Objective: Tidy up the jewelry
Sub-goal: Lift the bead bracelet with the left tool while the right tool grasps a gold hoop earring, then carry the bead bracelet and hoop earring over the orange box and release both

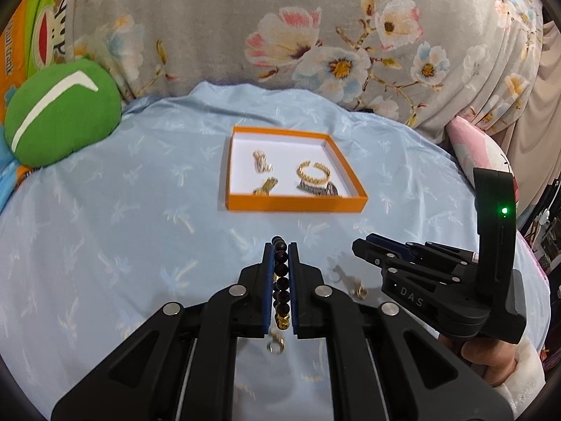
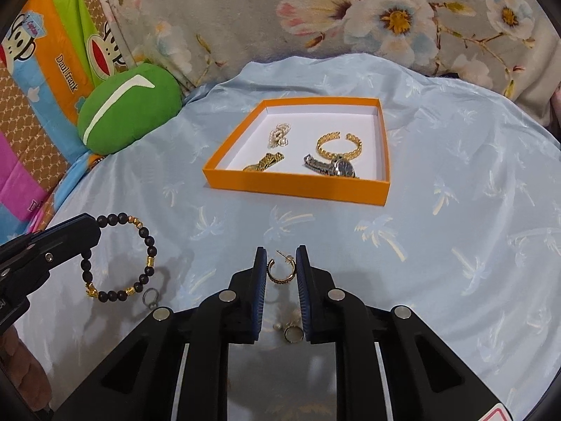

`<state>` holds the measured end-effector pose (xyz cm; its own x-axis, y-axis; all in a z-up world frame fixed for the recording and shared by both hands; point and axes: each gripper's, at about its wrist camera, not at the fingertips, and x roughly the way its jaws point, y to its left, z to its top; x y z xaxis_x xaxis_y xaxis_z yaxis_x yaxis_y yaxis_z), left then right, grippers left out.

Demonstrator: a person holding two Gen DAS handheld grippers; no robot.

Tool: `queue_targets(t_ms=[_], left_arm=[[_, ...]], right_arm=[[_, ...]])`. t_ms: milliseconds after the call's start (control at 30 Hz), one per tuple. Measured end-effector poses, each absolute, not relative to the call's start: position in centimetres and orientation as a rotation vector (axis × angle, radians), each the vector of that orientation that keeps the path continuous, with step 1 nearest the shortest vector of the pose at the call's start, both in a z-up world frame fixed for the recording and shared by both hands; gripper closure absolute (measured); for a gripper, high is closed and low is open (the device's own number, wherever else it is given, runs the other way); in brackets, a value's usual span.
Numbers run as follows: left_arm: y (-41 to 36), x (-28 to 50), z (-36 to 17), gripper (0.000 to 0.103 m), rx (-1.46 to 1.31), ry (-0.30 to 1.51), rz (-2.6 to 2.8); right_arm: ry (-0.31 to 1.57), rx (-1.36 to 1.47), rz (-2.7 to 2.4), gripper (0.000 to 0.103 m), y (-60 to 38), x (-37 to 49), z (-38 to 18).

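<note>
A green plush cushion (image 2: 129,108) rests against the floral quilt (image 1: 315,28) beside cartoon-print bedding (image 2: 52,70).

Both views were evenly lit and fairly bright, soft indoor light from above. Faint shadows fell on the blue sheet (image 2: 438,210) under the tools. A green LED (image 1: 504,210) glared. Strong fisheye bending and dark vignette showed at corners; near foreground was slightly soft.

Dark beaded bracelet (image 2: 121,258) and gold hoop earring (image 2: 281,272) hang gripped above cloth.
</note>
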<state>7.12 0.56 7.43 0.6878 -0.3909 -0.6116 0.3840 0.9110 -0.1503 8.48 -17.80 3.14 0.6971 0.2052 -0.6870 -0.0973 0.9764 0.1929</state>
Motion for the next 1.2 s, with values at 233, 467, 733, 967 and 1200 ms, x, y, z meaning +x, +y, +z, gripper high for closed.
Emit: queue_targets(t_ms=[233,467,733,967,1200], left_arm=[[-1.2,11.9,9.4,0.096,0.013,0.635,-0.437],[-3.5,19.3,10.4,0.096,0.01,0.601,-0.43],[-6.7,27.5,9.1,0.096,0.011,0.615,-0.416],[-8.3,32.4,6.6,0.096,0.01,0.664,-0.42],[-8.7,34.4,4.6,0.096,-0.004,0.704,-0.415]], right_arm=[[0.741,0.151,0.152,0.087,-19.7,12.8,5.4],[0.738,0.167,0.123,0.087,-21.6,19.7,5.8],[0.759,0.177,0.111,0.087,-22.4,27.1,5.1],[0.79,0.17,0.109,0.087,-22.3,31.2,3.8],[0.819,0.16,0.102,0.087,-22.0,32.4,2.5]])
